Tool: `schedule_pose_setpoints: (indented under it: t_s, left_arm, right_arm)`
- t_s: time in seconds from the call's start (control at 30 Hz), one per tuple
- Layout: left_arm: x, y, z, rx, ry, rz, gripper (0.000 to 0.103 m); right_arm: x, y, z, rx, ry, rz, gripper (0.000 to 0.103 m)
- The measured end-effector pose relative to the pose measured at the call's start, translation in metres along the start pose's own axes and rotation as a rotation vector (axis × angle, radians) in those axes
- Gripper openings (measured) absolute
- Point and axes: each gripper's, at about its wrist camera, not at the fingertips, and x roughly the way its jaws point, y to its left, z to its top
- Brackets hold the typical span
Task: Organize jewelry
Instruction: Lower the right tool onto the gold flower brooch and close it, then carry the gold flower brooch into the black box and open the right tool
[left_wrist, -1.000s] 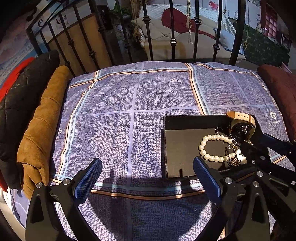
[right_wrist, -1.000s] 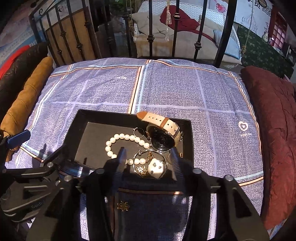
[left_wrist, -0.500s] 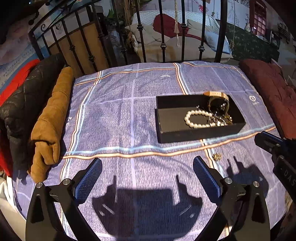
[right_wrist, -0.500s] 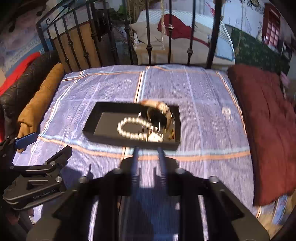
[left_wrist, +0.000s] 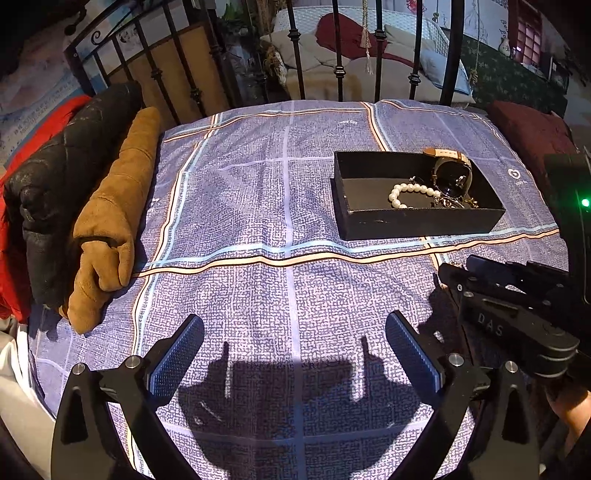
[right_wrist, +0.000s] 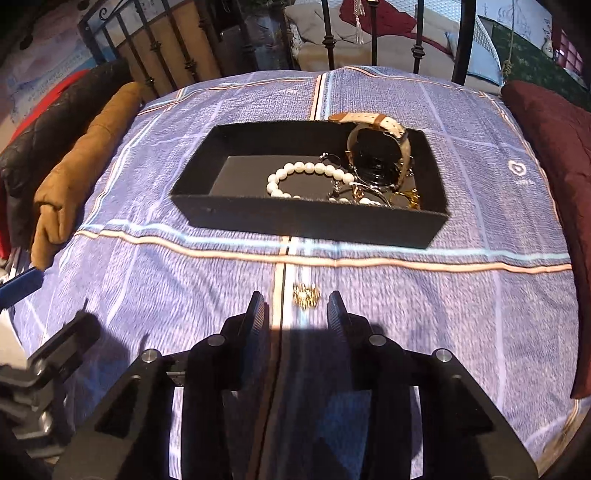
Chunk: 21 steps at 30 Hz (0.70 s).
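Purple plaid bedspread (right_wrist: 443, 302) under iron bedframe. Left of black tray (right_wrist: 306, 221): tan cushion (right_wrist: 74, 177); left gripper (left_wrist: 293, 354) spread wide, empty. In tray: pearl bracelet (right_wrist: 306, 173), watch (right_wrist: 376, 147). Just before tray: gold trinket (right_wrist: 306, 294) on cloth; right gripper (right_wrist: 295, 308) behind it, part-spread, just opening, pinching nothing.

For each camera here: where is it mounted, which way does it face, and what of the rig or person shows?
Left wrist: sits on the left gripper, looking down-forward over the checked bedspread; wide-open blue-padded fingers, right gripper body alongside.
Right wrist: sits on the right gripper, aimed at a small gold piece on the cloth; jaws open, nothing between them.
Shared: black tray holding pearl bracelet and watch.
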Motion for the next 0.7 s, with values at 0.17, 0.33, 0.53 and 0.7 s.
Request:
schedule_pose_setpoints:
  t_s: [0.17,0.33,0.53,0.7]
  left_arm:
    - [0.017,0.005,-0.001,-0.021,0.032,-0.005,0.097]
    - [0.026,0.001,0.000,-0.024,0.049,-0.013,0.097]
    - [0.025,-0.012,0.021,-0.004,0.012,-0.015,0.097]
    - [0.018,-0.029,0.074,0.008,-0.085,-0.010,0.097]
  right_arm:
    - [0.014,-0.004,-0.001,0.006,0.014,-0.015,0.018]
    - [0.003,-0.008,-0.006,0.029,-0.021,-0.005,0.018]
    - [-0.036,0.001,0.005,-0.017,-0.103,-0.074,0.018]
    - [-0.059,-0.009,0.047,-0.015,-0.153,-0.133,0.018]
